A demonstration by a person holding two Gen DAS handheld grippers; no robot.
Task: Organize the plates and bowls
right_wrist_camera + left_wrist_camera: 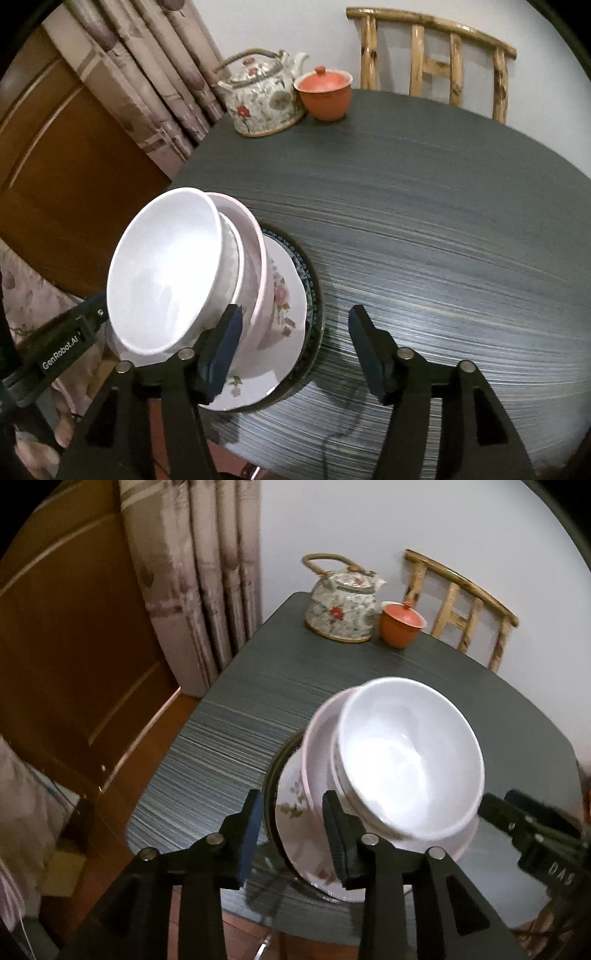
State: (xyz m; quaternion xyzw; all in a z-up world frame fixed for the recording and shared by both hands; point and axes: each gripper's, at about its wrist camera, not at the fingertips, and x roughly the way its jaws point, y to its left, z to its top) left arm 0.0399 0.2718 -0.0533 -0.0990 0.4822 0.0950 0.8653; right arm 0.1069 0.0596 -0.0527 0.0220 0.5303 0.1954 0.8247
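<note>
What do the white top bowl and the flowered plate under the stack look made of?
The white top bowl looks like glazed ceramic or melamine: smooth, glossy, bright glare inside. The flowered plate seems to be glazed porcelain, with printed pink blossoms and a shiny scalloped rim.

Hidden and cut-off parts around the stacked dishes

Under the white bowl (410, 753), only slivers showing of a second bowl, of the pink bowl (314, 746) and of the flowered plate (295, 808); the dark-rimmed plate (314, 295) at the very bottom reduced to a thin arc. Near edge of that plate covered by the left tongs (291, 834) in the left view, by the right tongs (291, 354) in the right. Bench (443, 221) grain smeared by blur beside the stack. Behind the bench, chair (461, 602) seat and legs out of sight. Past the stack, the other tongs cut off by each frame edge, grip state unreadable there.
</note>
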